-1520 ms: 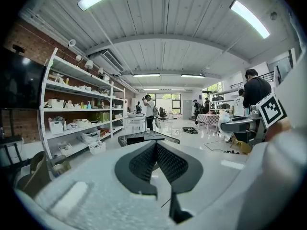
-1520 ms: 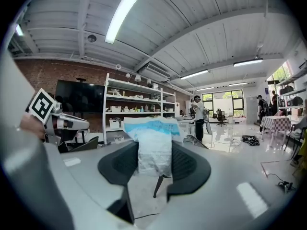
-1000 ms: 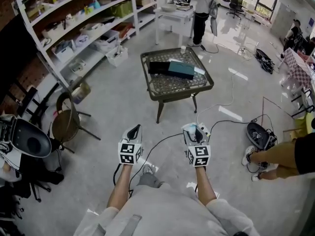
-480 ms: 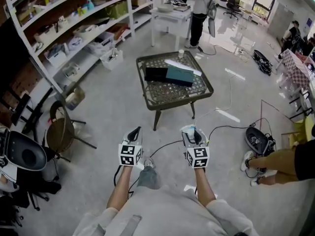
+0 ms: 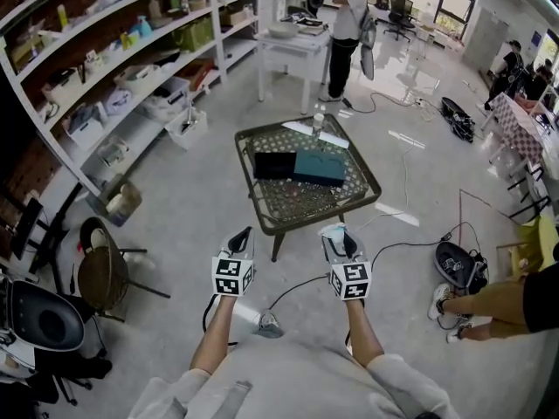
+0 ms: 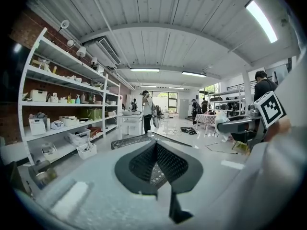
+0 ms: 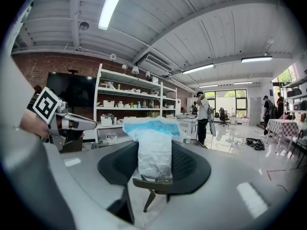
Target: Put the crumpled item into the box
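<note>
In the head view my right gripper (image 5: 340, 235) is shut on a crumpled white and blue item (image 5: 333, 230). In the right gripper view that crumpled item (image 7: 154, 145) stands upright between the dark pads (image 7: 189, 164). My left gripper (image 5: 240, 235) is shut with nothing in it; in its own view the mesh pads (image 6: 165, 159) meet at the tip. Ahead stands a low metal mesh table (image 5: 297, 202). On it lie a teal box (image 5: 320, 168) and, beside it, a black box (image 5: 274, 164). Both grippers hang in the air just short of the table's near edge.
Long white shelves (image 5: 113, 77) with bins run along the left. A round chair (image 5: 100, 273) stands at the left. A person (image 5: 345, 24) stands at a white table behind. Cables and a black device (image 5: 458, 262) lie on the floor at the right, next to someone's legs (image 5: 489, 297).
The mesh table with the boxes has come closer and now lies just ahead of both grippers. The grippers keep the same pose, the right one still holding the crumpled item.
</note>
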### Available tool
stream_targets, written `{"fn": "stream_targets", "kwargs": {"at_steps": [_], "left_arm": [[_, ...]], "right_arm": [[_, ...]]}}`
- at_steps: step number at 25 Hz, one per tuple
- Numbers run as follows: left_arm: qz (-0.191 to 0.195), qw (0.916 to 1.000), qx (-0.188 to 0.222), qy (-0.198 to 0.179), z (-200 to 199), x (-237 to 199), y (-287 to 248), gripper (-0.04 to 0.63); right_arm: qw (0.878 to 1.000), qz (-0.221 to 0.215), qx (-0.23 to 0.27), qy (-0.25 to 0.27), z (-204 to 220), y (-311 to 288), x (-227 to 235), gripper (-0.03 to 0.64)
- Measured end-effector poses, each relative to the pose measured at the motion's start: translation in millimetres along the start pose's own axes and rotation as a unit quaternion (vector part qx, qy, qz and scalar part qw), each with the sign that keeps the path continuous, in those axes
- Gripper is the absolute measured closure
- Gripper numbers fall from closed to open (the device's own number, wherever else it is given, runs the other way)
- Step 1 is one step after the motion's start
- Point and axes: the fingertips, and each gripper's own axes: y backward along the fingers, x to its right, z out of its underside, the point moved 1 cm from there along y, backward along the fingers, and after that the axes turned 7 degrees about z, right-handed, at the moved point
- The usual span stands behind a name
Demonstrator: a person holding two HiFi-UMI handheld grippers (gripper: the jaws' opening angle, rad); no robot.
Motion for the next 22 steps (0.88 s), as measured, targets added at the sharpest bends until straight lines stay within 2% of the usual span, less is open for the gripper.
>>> {"fn": "stream_targets", "kwargs": {"at_steps": [11, 22], "left_arm": [[0.008, 0.9999, 0.007, 0.003, -21.4, -94.6, -61.0, 0.592], [0.030, 0.9994, -0.004, 0.015, -7.5, -110.4, -96.1, 0.592]], "right_arm": [[1.000, 0.010, 0.004, 0.006, -24.9, -102.7, -13.3, 0.440], [0.999, 0.030, -0.019, 0.009, -8.8, -122.4, -3.9, 0.440]]}}
